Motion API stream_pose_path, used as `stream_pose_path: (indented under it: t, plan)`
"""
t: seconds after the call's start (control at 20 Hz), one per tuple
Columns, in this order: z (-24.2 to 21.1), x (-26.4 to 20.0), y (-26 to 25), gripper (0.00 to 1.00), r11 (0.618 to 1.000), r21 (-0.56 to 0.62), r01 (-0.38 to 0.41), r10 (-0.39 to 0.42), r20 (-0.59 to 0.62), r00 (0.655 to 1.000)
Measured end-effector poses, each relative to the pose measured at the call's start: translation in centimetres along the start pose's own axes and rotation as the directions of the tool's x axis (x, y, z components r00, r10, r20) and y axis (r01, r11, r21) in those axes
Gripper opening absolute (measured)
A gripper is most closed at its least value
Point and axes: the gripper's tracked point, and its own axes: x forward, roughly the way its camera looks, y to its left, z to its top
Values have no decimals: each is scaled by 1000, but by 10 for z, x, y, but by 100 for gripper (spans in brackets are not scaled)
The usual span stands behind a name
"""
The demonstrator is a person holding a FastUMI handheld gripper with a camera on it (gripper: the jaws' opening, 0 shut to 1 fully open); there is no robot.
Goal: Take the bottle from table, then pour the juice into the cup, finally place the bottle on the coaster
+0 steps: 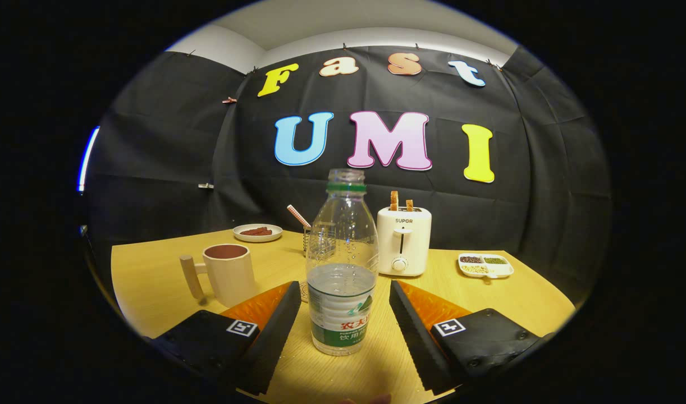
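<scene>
A clear plastic bottle point(342, 264) stands upright on the wooden table point(152, 280), uncapped, with a green neck ring and clear liquid in its lower part. It sits between the two fingers of my gripper point(343, 314), which is open; a gap shows on each side of the bottle. The black ribbed pads point(281, 325) flank its label. To the left, beyond the left finger, stands a cream cup point(226, 274) with a wooden handle. A small piece of a round coaster point(303, 292) peeks out behind the bottle's left side.
A white toaster point(403, 240) with two slices of toast stands behind the bottle to the right. A plate with dark food point(257, 232) is at the back left, a holder with a striped stick point(305, 231) behind the bottle, and a divided dish of grains point(485, 265) at the right.
</scene>
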Motion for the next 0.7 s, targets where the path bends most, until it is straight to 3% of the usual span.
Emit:
stream_pose_path:
  t: [0.2,0.35,0.45,0.7]
  plan:
    - [-2,21,2,97,999,21,27,-27,17,999]
    - [-3,36,-4,78,998,11,67,-67,-6,998]
    - [2,33,-5,72,995,-41,86,-87,-22,996]
    - [32,29,-5,72,954,-276,113,-121,-13,993]
